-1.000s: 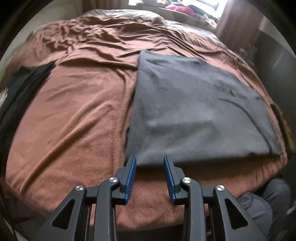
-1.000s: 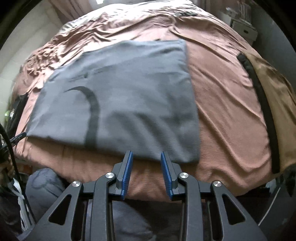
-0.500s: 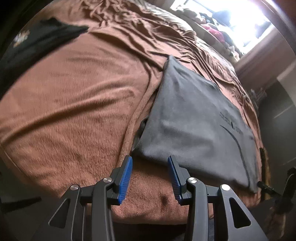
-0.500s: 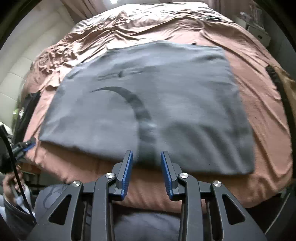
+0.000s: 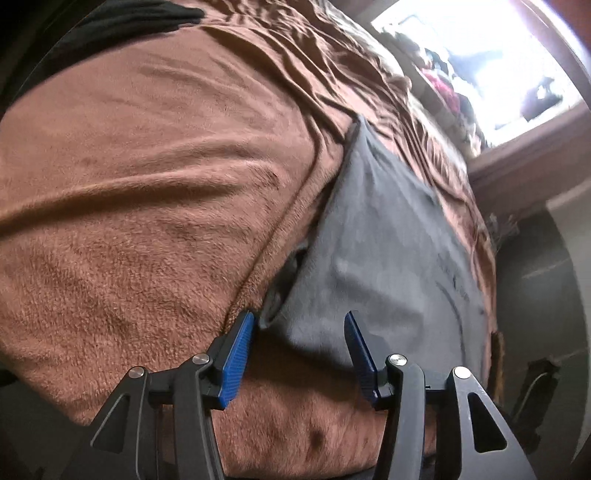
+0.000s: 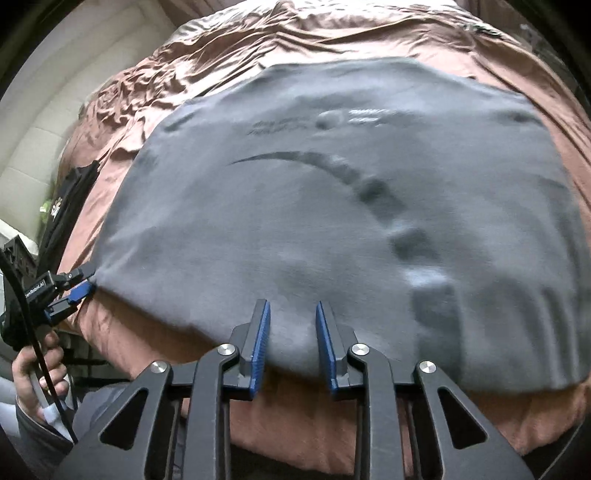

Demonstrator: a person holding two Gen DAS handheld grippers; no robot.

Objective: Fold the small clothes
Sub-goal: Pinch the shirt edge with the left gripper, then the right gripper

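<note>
A grey folded shirt (image 5: 388, 240) with a dark curved print lies flat on the brown blanket (image 5: 147, 184). My left gripper (image 5: 299, 325) is at the shirt's near left corner; its jaws are opening, with the corner lying between the blue pads and not pressed. In the right wrist view the shirt (image 6: 295, 221) fills the middle. My right gripper (image 6: 291, 314) sits over the near hem; its jaws are closing, the hem bulges between the pads, and no firm pinch shows. The left gripper (image 6: 86, 282) also shows at the shirt's left corner, held by a hand (image 6: 37, 369).
A black garment (image 5: 147, 14) lies at the far left of the bed, also visible as the black garment (image 6: 70, 199) beyond the left gripper. A bright window (image 5: 498, 55) with clutter is behind the bed. The bed's near edge drops off just below both grippers.
Both grippers came down to the shirt's near edge. The left one rolled and spread its jaws around the corner. The right one slid left along the hem and its jaws narrowed slightly.
</note>
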